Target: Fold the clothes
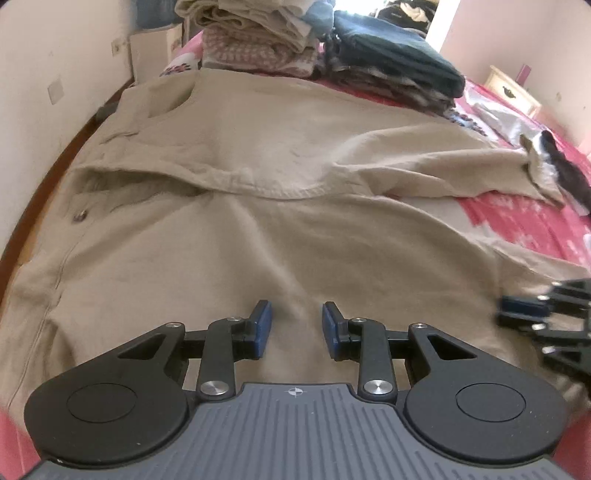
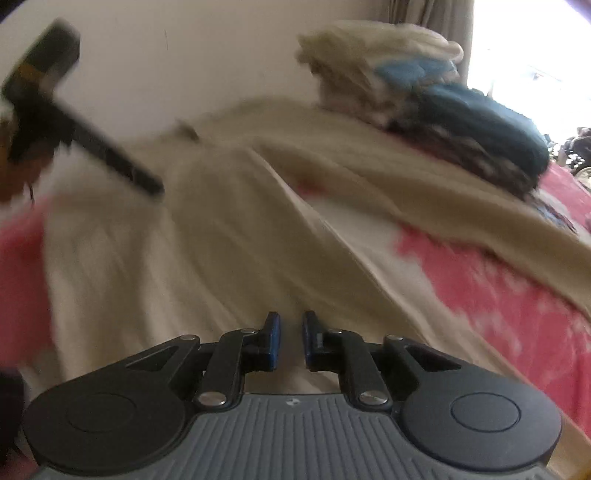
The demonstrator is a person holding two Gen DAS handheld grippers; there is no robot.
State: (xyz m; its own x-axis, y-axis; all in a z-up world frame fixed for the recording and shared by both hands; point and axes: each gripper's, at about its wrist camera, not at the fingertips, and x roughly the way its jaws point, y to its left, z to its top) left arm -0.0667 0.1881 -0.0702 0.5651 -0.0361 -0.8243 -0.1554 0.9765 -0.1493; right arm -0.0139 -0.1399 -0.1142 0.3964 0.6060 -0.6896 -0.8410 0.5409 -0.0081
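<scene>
Two folded stacks (image 1: 258,33) at 12 o'clock done; beige trousers (image 1: 258,177) still unfolded, left gripper (image 1: 297,325) wide and empty, right gripper (image 2: 291,339) narrow, gripping nothing.

Right wrist view motion-blurred; trousers (image 1: 258,229) cut off below.

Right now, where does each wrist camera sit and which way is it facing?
Left wrist: low over the beige trousers, facing the folded stacks; own open left gripper shows, right gripper at right edge.
Right wrist: low over the same trousers, blurred, facing the wall; own right gripper narrowly open, other gripper upper left.
Shared: trousers, stacks, pink bedspread.
</scene>
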